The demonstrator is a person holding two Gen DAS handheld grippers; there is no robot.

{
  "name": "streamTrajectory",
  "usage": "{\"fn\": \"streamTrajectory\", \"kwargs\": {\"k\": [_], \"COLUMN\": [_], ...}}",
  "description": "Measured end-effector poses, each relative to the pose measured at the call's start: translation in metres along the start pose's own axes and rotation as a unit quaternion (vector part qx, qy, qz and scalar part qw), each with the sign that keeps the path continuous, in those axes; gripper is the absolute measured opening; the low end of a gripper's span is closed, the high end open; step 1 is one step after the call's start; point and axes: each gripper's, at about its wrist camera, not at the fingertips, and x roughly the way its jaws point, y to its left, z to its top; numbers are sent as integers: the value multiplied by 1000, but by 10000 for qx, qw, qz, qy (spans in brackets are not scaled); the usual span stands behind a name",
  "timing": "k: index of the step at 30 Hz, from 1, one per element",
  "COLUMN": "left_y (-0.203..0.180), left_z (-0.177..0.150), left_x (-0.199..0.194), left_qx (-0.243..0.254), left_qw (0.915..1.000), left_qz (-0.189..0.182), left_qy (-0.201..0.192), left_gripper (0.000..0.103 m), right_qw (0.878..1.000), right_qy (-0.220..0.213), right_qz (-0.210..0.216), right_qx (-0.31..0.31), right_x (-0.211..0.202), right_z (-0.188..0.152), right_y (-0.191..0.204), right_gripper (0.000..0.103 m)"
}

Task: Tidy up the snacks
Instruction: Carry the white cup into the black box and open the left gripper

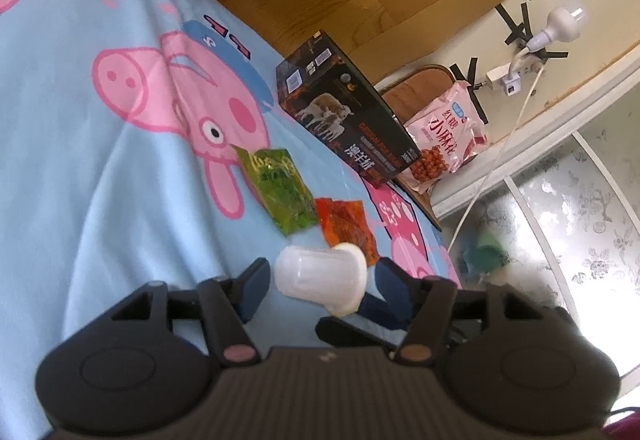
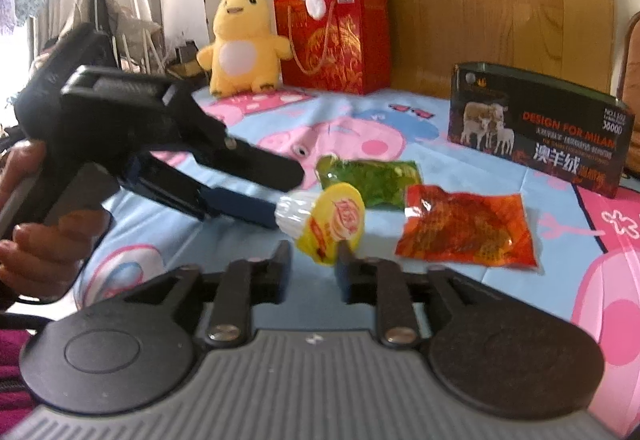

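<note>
We have the jelly cup (image 1: 320, 282) between the left hand-held gripper's (image 1: 324, 280) parted fingers, apparently loose. The right hand-held gripper (image 2: 312, 264) sits half-open just below its yellow lid, gripping nothing. With neither clamped, it may drop onto the bed (image 1: 100, 200).

Jelly cup (image 2: 320, 224) blurred ahead of right gripper (image 2: 312, 272); lid print unreadable. Left gripper (image 2: 256, 196) tips hidden behind cup. Hand (image 2: 36, 216) cut by left edge.
</note>
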Motion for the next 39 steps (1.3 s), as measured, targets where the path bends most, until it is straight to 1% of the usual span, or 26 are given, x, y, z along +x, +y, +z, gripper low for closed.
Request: {"fn": "streamTrajectory", "kwargs": {"k": [1, 2, 3, 5, 7, 8, 10, 11, 12, 14, 16, 19, 23, 24, 25, 26, 27, 28, 29, 32, 35, 36, 37, 39], "left_y": [0, 0, 0, -1, -5, -6, -7, -6, -5, -6, -9, -13, -17, -19, -20, -23, -27, -33, -36, -32, -23, -18, -13, -6], "left_z": [0, 0, 0, -1, -3, -4, -4, -4, -4, -5, -5, -5, -2, -1, 0, 0, 0, 0, 1, 6, 13, 16, 19, 24], "left_x": [0, 1, 3, 7, 11, 11, 10, 10, 10, 9, 10, 8, 4, 4, 5, 8, 11, 13, 15, 9, -5, -9, -11, -11], "left_qx": [9, 19, 24, 49, 175, 238, 248, 205, 183, 196, 265, 330, 346, 367, 370, 363, 442, 582, 683, 587, 500, 389, 292, 138], "left_qw": [10000, 10000, 10000, 9999, 9997, 9996, 9996, 9997, 9997, 9997, 9995, 9994, 9993, 9992, 9988, 9983, 9982, 9979, 9974, 9979, 9987, 9991, 9994, 9997], "left_qz": [-10, -19, -33, -69, -32, 1, -13, -47, -70, -94, -95, -111, -154, -177, -314, -428, -351, -203, -116, -231, -66, -27, -8, -31], "left_qy": [8, 24, 55, 120, 141, 135, 139, 142, 143, 141, 138, 84, 30, 39, 112, 188, 208, 204, 214, 146, -123, -186, -209, -199], "left_gripper": [59, 59, 59, 57, 57, 57, 57, 57, 57, 57, 57, 57, 57, 55, 51, 51, 51, 51, 51, 51, 53, 54, 54, 54], "right_qw": [10000, 9999, 9998, 9997, 9997, 9996, 9993, 9992, 9993, 9996, 9998, 9996, 9995, 9994, 9994, 9993, 9995, 9994, 9991, 9985, 9992, 9994, 9995, 9995], "right_qy": [12, 33, 62, 137, 151, 167, 157, 149, 137, 107, 92, 61, -50, -83, -127, -185, -236, -305, -345, -229, -109, -98, -89, -73], "right_qz": [-38, -84, -118, -117, -46, 16, -75, -119, -126, -180, -176, -264, -319, -322, -324, -310, -218, -159, -213, -325, -222, -206, -219, -244], "right_qx": [-42, -96, -138, -169, -208, -242, -344, -364, -328, -180, -79, -101, -31, -13, -9, -11, -7, -24, -118, -383, -299, -259, -210, -186], "right_x": [1, 2, 3, 7, 10, 13, 14, 14, 14, 13, 12, 11, 7, 5, 4, 2, 1, -1, -1, 3, -1, -2, -3, -2], "right_z": [0, 1, 1, 2, 3, 4, 4, 4, 4, 4, 4, 4, 3, 3, 3, 3, 4, 6, 7, 8, 5, 4, 4, 5], "right_y": [-1, -1, -2, -3, -2, 0, 5, 5, 4, -1, -4, -2, -3, -3, -3, -3, -2, 0, 4, 10, 3, 1, -2, -5], "right_gripper": [39, 44, 47, 47, 47, 49, 47, 46, 40, 34, 33, 31, 20, 19, 19, 12, 6, 6, 6, 6, 10, 16, 19, 33]}}
